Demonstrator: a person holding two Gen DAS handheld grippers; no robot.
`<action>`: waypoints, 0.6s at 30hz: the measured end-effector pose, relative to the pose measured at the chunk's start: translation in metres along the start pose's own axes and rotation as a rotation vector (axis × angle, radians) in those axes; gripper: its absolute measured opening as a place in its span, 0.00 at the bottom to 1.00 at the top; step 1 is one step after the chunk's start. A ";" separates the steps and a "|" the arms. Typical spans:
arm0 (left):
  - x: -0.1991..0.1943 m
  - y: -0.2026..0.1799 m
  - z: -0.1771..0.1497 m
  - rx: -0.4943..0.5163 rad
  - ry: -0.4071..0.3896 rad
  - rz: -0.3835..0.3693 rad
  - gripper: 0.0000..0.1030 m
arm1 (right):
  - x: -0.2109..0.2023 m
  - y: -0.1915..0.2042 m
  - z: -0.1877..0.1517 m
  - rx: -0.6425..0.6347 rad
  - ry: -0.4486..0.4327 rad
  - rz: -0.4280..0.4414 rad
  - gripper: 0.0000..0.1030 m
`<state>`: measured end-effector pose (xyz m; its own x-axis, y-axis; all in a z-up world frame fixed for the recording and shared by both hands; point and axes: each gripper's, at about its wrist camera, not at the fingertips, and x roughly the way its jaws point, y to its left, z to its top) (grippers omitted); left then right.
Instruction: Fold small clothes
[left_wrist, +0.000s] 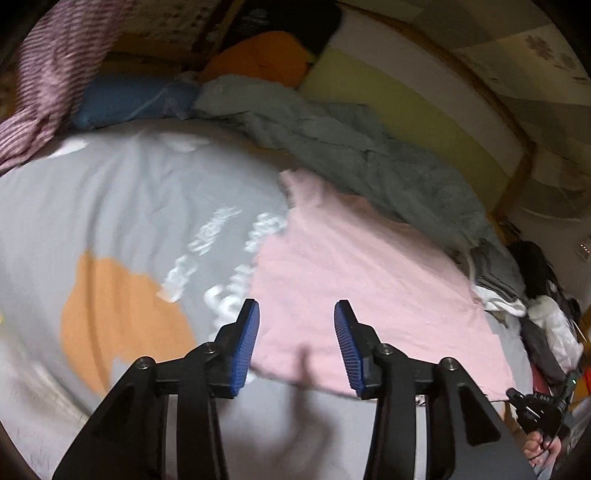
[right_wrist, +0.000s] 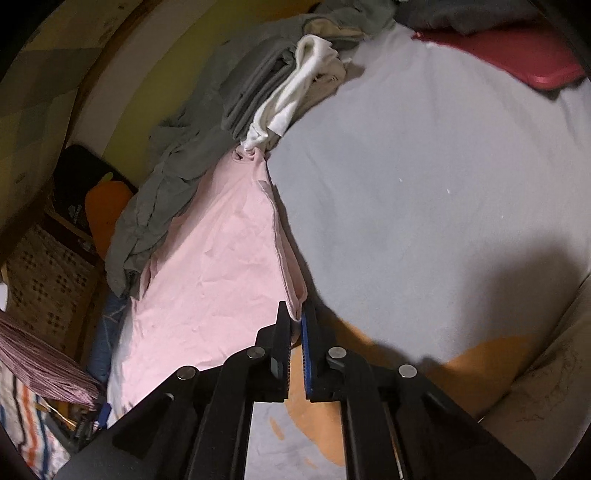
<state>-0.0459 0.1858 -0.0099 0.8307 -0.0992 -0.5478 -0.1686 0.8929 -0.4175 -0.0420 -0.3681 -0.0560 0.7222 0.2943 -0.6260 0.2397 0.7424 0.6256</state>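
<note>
Left wrist view first: the left gripper (left_wrist: 296, 343) hangs over the bed with its blue-padded fingers (left_wrist: 245, 343) parted, nothing between them. Below and ahead lies the pale pink cotton garment (left_wrist: 354, 280), spread flat on the grey bedsheet with orange patches and white lettering (left_wrist: 122, 206); its near hem runs just under the fingertips. Behind it a crumpled grey blanket (left_wrist: 354, 147) trails along the far side of the bed, with a blue pillow (left_wrist: 122, 99) and an orange cushion (left_wrist: 266, 55) beyond. A purple striped cloth (left_wrist: 44, 81) hangs at upper left. Only this view catches the right gripper (left_wrist: 539, 406) from outside, a black frame at the lower right edge with a hand (left_wrist: 543, 446) beneath it. The picture is blurred.

Over to the right wrist view: the right gripper (right_wrist: 294, 317) points down at the bed's surface with its fingers nearly together, pinching a corner of the pink garment (right_wrist: 214, 258); the fabric rises in a taut ridge to the fingertips. This view alone shows a bundle of white cloth (right_wrist: 295, 88) touching the garment's far tip, and a red flat item (right_wrist: 517, 55) on the sheet (right_wrist: 424, 184) at upper right. The grey blanket (right_wrist: 192, 162) lies along the garment's left edge.
</note>
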 end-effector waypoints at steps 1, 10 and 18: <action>-0.002 0.006 -0.005 -0.033 0.012 0.003 0.43 | 0.000 0.002 0.000 -0.011 -0.005 -0.011 0.04; 0.036 0.041 -0.030 -0.306 0.227 -0.160 0.10 | 0.003 0.008 -0.002 -0.070 -0.011 -0.080 0.04; 0.038 0.047 -0.025 -0.400 0.179 -0.244 0.07 | 0.000 0.005 0.000 -0.044 -0.019 -0.042 0.04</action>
<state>-0.0354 0.2133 -0.0690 0.7733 -0.3890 -0.5007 -0.2000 0.5998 -0.7748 -0.0411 -0.3639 -0.0528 0.7246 0.2506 -0.6420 0.2422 0.7796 0.5776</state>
